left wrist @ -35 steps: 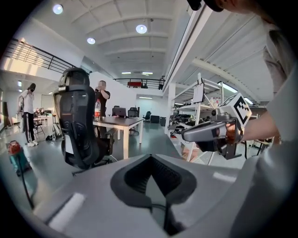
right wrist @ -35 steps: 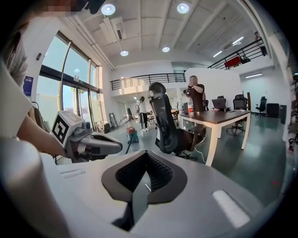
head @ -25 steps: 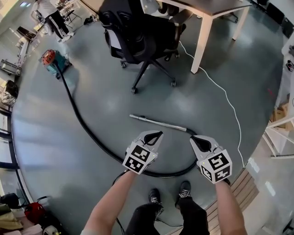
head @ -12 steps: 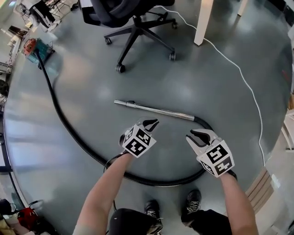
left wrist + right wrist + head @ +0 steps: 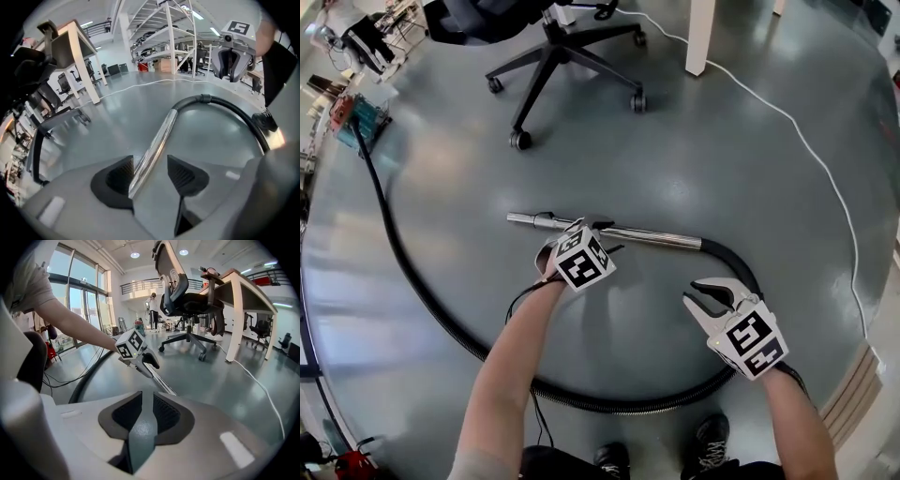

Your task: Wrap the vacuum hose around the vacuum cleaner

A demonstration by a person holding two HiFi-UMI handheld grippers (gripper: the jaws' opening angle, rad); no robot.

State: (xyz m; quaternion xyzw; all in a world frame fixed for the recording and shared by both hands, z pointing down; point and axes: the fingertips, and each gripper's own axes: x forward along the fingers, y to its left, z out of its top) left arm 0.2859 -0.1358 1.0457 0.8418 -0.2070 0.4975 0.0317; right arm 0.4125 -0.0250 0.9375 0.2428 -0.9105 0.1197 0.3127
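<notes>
A shiny metal wand (image 5: 656, 237) lies on the grey floor, joined to a black hose (image 5: 422, 291). The hose loops round in front of me and runs far left to the vacuum cleaner (image 5: 352, 111). My left gripper (image 5: 598, 236) is down on the wand near its free end. In the left gripper view its open jaws (image 5: 150, 171) straddle the wand (image 5: 159, 136), which lies against the left pad and clear of the right one. My right gripper (image 5: 694, 295) hovers inside the hose bend. Its jaws (image 5: 143, 408) have just been opening and stand slightly open with nothing between them.
A black office chair (image 5: 553, 47) stands beyond the wand, with a white table leg (image 5: 700, 37) to its right. A white cable (image 5: 806, 141) runs across the floor on the right. Thin black cables (image 5: 525, 309) trail under my left arm. My shoes (image 5: 712, 441) are by the hose loop.
Both grippers have come down toward the floor. The left one has moved onto the wand, which now lies between its jaws. The right gripper's jaws have parted a little.
</notes>
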